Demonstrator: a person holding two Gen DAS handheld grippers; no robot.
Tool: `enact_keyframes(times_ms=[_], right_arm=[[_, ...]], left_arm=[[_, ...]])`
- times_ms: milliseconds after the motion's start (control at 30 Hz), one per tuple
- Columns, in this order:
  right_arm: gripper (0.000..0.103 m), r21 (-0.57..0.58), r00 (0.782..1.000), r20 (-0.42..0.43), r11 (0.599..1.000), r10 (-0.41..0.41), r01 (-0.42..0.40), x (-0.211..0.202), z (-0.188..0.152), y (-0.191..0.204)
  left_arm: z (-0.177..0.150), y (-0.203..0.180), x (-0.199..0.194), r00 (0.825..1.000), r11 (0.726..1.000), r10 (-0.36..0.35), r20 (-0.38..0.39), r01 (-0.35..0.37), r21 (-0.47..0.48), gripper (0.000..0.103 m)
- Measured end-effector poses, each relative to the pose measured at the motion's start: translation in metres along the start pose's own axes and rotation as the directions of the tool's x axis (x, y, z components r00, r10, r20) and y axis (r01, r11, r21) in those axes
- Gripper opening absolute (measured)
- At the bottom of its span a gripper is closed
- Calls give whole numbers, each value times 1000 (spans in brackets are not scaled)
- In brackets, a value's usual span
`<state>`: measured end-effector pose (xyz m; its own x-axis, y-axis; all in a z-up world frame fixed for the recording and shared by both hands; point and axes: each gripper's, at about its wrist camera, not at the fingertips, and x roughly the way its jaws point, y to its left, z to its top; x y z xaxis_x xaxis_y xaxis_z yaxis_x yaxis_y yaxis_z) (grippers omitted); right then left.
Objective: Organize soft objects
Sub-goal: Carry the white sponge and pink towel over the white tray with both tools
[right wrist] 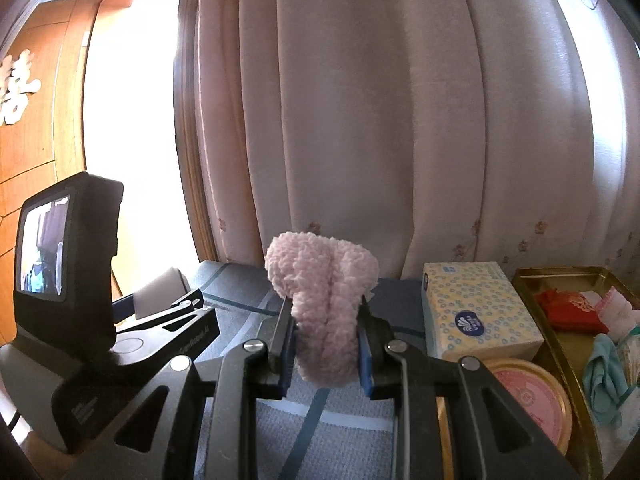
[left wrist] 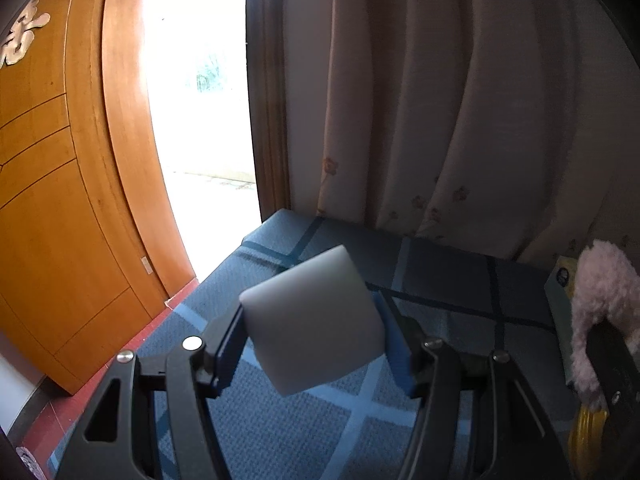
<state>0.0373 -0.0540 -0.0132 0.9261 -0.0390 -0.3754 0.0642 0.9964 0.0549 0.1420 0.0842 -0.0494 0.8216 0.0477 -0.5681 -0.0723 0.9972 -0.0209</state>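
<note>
My left gripper (left wrist: 312, 340) is shut on a white foam block (left wrist: 312, 320) and holds it tilted above the blue plaid table cover (left wrist: 320, 420). My right gripper (right wrist: 326, 346) is shut on a folded fluffy pink cloth (right wrist: 324, 304), held upright above the same cover (right wrist: 328, 440). The pink cloth also shows at the right edge of the left wrist view (left wrist: 600, 304). The left gripper's body and its screen show at the left of the right wrist view (right wrist: 72, 280).
A gold tray (right wrist: 532, 280) at the right holds red, white and teal cloths. A tissue box (right wrist: 476, 312) and a round pink-lidded tin (right wrist: 532, 400) stand beside it. Curtains (right wrist: 400, 120) hang behind. A wooden door (left wrist: 60, 200) is at the left.
</note>
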Motion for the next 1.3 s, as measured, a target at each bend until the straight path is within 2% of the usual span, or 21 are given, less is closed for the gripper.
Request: enact_keyframes(times_ms=[400,767,1300], right_arm=[[27,-32,999,41,999,8,-7,-15,-5,0],[27,-24,997,72,999,-21,23,-36,-12,-23],[27,18,995,68,997,-79,78,-50,-14,-54]], left_arm=[[-6,-7,-17,1000,1000,2,20,-3,4,61],[-23,-25,-39,999,999,-24,34,23,22,61],[-38,-54,-62,998,996,-59,36,56,65,61]])
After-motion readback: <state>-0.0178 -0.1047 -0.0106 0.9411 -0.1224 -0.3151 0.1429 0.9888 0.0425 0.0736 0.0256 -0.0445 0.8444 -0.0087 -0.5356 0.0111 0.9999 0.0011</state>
